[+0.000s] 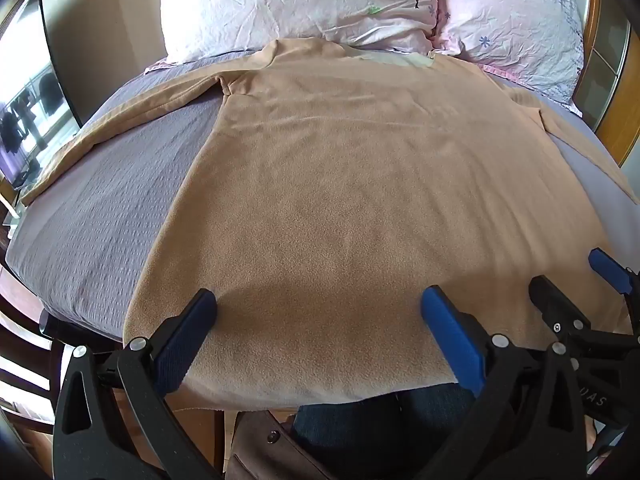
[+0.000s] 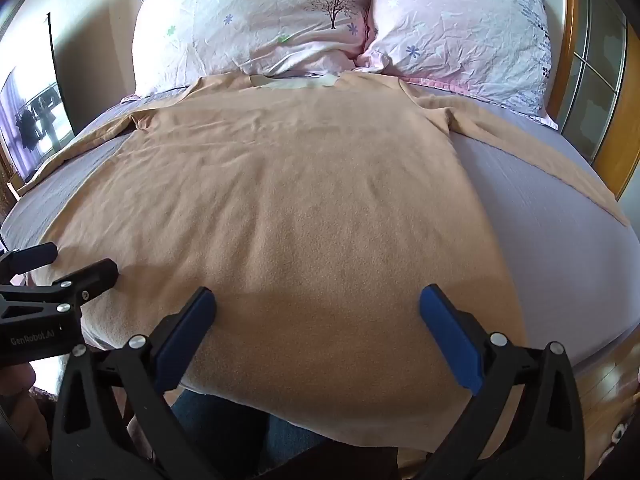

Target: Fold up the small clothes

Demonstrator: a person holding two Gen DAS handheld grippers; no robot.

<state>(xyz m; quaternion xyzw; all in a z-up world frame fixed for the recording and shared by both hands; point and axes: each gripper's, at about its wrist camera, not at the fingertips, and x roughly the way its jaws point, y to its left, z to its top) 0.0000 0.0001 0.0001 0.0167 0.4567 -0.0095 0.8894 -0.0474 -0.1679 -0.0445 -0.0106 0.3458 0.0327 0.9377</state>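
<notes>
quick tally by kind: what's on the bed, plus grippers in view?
Tan long-sleeved shirt, spread flat: 1
Floral pillows: 2, one to the left, one to the right
Grippers: 2, left gripper and right gripper, both open over the hem
Total: 5

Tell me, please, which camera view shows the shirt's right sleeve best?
The right wrist view: the right sleeve runs nearly whole from the shoulder across the purple bedsheet toward the bed's edge. In the left wrist view that sleeve is squeezed against the frame's right side, only partly visible; the left sleeve shows better there.
</notes>
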